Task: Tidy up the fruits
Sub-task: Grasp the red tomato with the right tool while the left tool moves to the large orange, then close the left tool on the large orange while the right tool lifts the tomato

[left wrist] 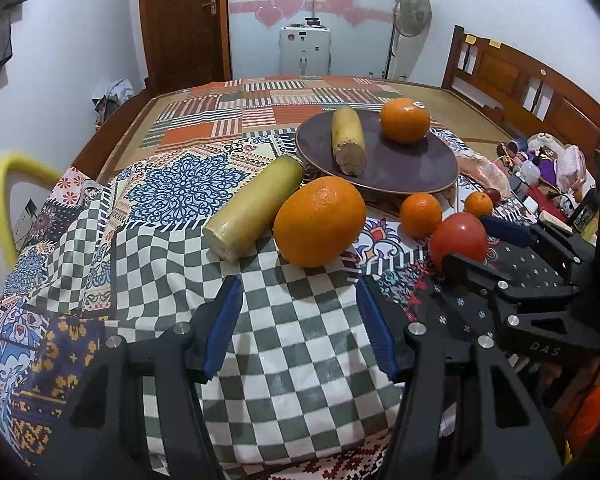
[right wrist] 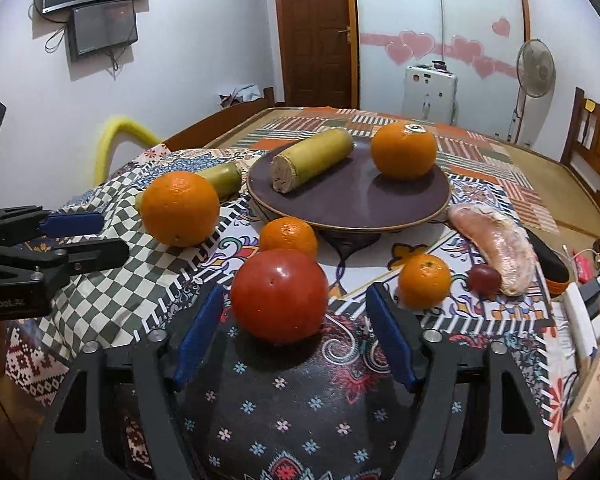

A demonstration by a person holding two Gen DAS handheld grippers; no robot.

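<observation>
A dark purple plate [left wrist: 400, 168] [right wrist: 352, 204] holds a yellow-green cane piece [left wrist: 348, 140] [right wrist: 312, 158] and a stickered orange [left wrist: 405, 120] [right wrist: 403, 151]. On the cloth lie a second cane piece [left wrist: 256, 208] [right wrist: 224, 178], a big orange [left wrist: 320, 222] [right wrist: 180, 209], two small tangerines [left wrist: 420, 215] [right wrist: 288, 237] [right wrist: 424, 280], and a red tomato [left wrist: 459, 238] [right wrist: 279, 296]. My left gripper [left wrist: 300, 304] is open and empty, just short of the big orange. My right gripper [right wrist: 296, 320] is open, its fingers either side of the tomato.
A peeled pomelo segment [right wrist: 496, 244] and a small dark red fruit [right wrist: 485, 278] lie right of the plate. Clutter [left wrist: 548, 168] crowds the table's right edge. A patchwork cloth [left wrist: 308, 344] covers the table. A wooden headboard [left wrist: 540, 92] stands at the right.
</observation>
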